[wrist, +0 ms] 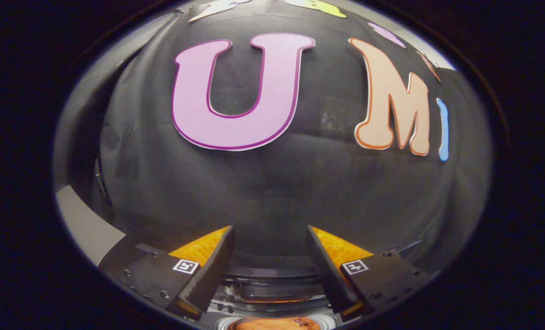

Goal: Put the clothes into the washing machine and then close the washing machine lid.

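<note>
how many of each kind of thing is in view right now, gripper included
gripper, fingers apart with nothing between them: 1
washing machine, part of its top seen below and between the fingers: 1
orange-brown item nearest the camera, too cut off to identify: 1
booth wall: 1
total: 4

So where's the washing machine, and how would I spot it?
Start at the big black cloth wall of the booth and look down to the open gripper, whose fingers hold nothing. Low between the fingers sits the washing machine. Unlike the soft, dull cloth, it is shiny, with curved rims and something orange-brown showing in its round opening.
</note>
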